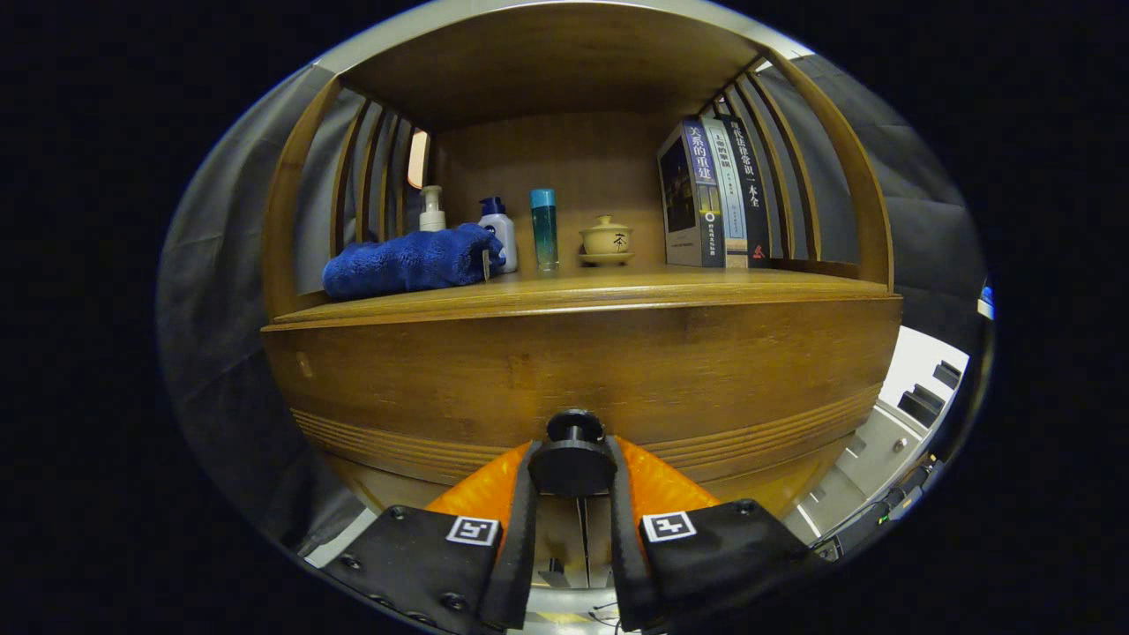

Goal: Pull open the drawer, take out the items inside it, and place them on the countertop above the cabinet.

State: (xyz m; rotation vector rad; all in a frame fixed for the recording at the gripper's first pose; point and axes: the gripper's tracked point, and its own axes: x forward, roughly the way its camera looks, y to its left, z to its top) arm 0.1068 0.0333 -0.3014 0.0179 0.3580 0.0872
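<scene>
both gripper (573, 481) fingers clamp drawer knob (573, 459) | drawer (582, 379) closed

The cabinet (582, 370) is wood all over, warm brown with a soft satin sheen, and the drawer front (494, 397) shows fine grain plus a band of shallow grooves low down. The round knob (572, 460) looks matt, probably plastic or painted metal (hard to tell which), and the gripper (573, 481) has both fingers pressed against it. On the countertop (617, 287), smooth and lightly glossy, lies a towel (407, 261) of thick, fluffy cloth. Behind it stand two plastic pump bottles (499, 225) and a clear, shiny tube (544, 227). The small lidded cup (606, 238) looks like glazed ceramic. The books (714, 194) have glossy paper covers.
</scene>
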